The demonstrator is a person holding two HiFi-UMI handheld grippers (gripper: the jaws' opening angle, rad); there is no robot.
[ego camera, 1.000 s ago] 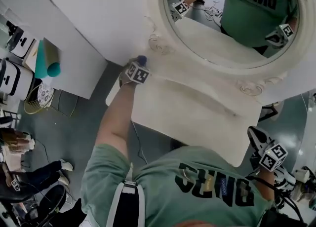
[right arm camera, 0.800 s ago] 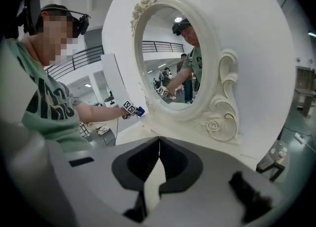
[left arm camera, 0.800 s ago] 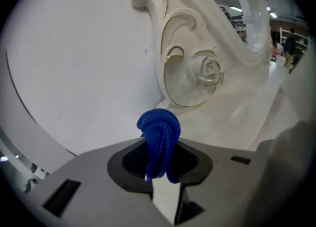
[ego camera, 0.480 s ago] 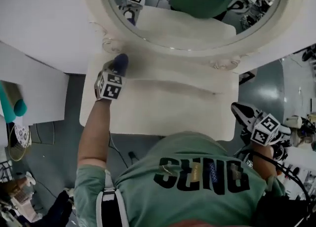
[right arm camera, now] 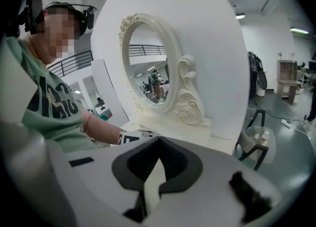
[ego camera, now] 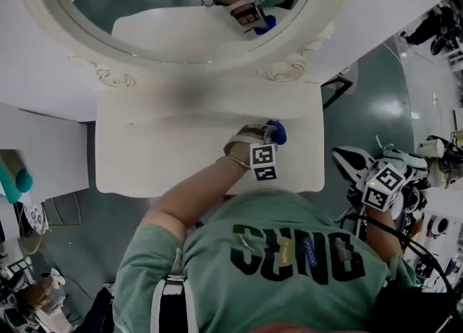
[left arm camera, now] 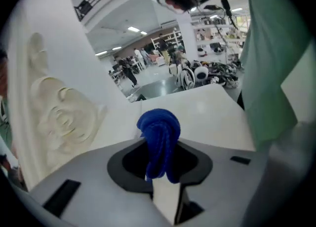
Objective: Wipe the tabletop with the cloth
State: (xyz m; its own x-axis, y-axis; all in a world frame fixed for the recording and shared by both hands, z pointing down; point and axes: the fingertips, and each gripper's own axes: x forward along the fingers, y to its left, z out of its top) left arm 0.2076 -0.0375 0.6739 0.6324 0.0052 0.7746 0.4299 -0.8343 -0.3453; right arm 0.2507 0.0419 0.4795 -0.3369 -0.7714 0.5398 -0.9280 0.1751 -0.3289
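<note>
Near the right edge of the tabletop (ego camera: 159,150), left gripper (ego camera: 268,137) clamps the cloth (left arm camera: 159,137), bunched lengthwise along its jaws; right gripper (right arm camera: 157,144) closed, empty.

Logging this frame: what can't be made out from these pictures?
1. Whether the cloth touches the tabletop: the head view sees only its top, and in the left gripper view the left gripper body hides its underside.
2. The tabletop's near edge: in the head view, the person's arm and torso cover part of it.
3. Dirt on the tabletop: too small in every view.
</note>
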